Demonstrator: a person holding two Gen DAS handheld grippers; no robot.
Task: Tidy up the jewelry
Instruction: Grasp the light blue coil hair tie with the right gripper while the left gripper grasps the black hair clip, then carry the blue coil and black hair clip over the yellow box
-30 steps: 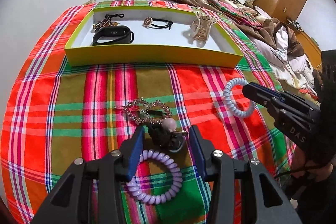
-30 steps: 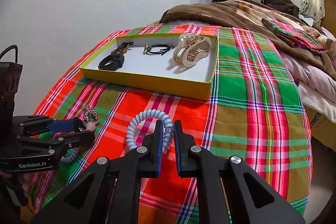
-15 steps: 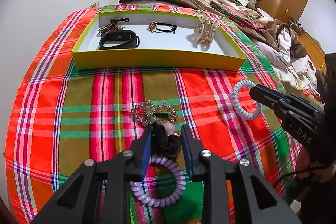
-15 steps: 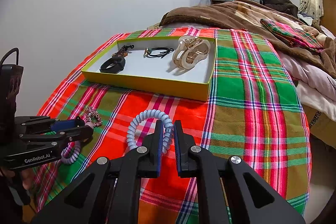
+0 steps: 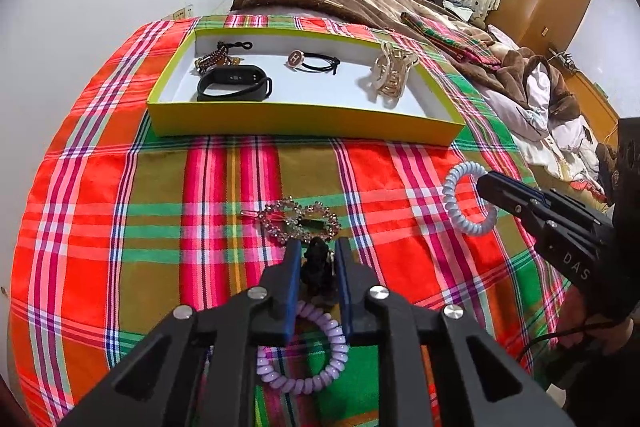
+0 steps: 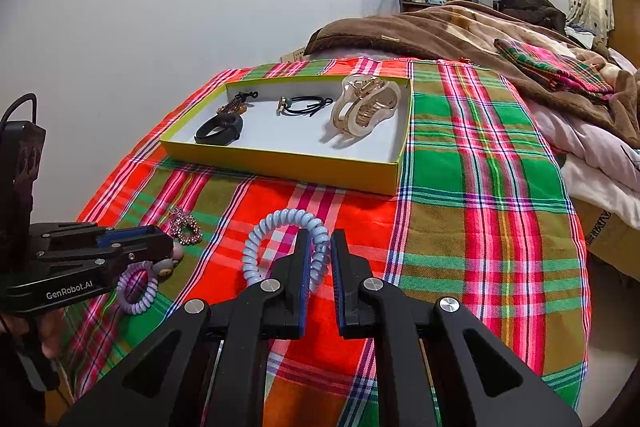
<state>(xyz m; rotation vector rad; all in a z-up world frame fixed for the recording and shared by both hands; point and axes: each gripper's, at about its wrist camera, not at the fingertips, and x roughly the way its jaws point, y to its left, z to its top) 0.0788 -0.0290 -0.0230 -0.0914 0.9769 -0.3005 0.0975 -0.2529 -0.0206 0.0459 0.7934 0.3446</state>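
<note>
Jewelry lies partly sorted: a yellow tray (image 5: 304,121) on the plaid cloth (image 5: 100,211) holds a black band (image 5: 234,89), a bead strand (image 5: 212,59), a black hair tie (image 5: 316,63) and a gold hair clip (image 5: 392,77). Nearer, the left claw (image 5: 316,259), jaws just closing, pinches a dark hair ornament (image 5: 316,263) between a rhinestone clip (image 5: 298,219) and a purple coil tie (image 5: 304,351). The right claw (image 6: 318,255) is clamped on a pale blue coil tie (image 6: 280,227).

Woven plaid cloth (image 5: 120,211), glossy plastic claw clip (image 5: 390,77), matt cardboard tray (image 5: 304,119)
</note>
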